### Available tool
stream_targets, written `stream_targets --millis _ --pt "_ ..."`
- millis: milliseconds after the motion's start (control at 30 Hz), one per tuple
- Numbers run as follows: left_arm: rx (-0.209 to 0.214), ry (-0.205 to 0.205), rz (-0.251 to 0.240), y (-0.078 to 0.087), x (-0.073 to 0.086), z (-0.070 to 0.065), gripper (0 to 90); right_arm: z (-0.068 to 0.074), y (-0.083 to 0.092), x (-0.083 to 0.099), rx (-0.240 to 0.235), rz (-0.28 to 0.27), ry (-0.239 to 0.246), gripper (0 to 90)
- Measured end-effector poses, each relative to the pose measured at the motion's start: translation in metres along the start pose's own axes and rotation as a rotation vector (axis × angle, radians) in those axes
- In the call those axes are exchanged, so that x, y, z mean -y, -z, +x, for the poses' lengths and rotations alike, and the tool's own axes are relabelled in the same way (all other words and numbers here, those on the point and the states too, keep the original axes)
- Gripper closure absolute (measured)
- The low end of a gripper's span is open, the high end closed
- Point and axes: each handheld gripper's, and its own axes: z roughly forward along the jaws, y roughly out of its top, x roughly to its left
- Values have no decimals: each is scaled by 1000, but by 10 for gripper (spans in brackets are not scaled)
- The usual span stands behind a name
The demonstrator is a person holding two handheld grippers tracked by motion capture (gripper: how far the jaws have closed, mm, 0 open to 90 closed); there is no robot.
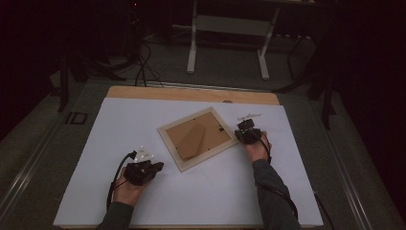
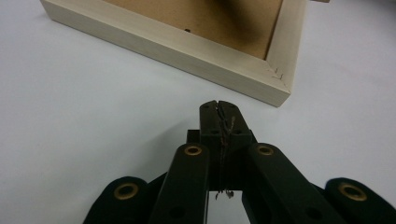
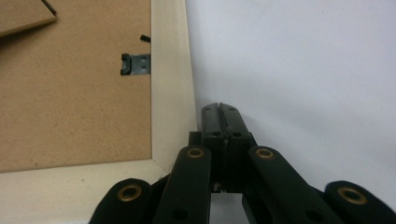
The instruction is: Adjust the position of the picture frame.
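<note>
Both your grippers are clenched tight and hold nothing. Your left gripper [image 1: 154, 167] and right gripper [image 1: 243, 127] sit beside the picture frame [image 1: 198, 138], lying face-down mid-table [image 1: 143, 115].

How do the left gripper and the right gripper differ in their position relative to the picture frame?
The left gripper lies apart from the picture frame, near its lower corner, with bare white sheet between them; the right gripper lies close beside the frame's right corner. In its own view the left gripper points toward the frame's corner, while the right gripper runs alongside the frame's edge. Both have their jaws shut with nothing between them.
</note>
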Motion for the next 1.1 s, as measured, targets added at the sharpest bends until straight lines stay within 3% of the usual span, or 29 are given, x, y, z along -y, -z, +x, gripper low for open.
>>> stream_targets --millis 67,533,1100 --pt "1 1 3 -1 0 0 897 1 0 2 -12 -9 -14 900" --pt "15 10 18 -12 -1 -5 897 8 1 9 -41 -5 14 900" --pt "-21 36 44 -18 0 -3 890 14 6 17 -61 -20 14 900"
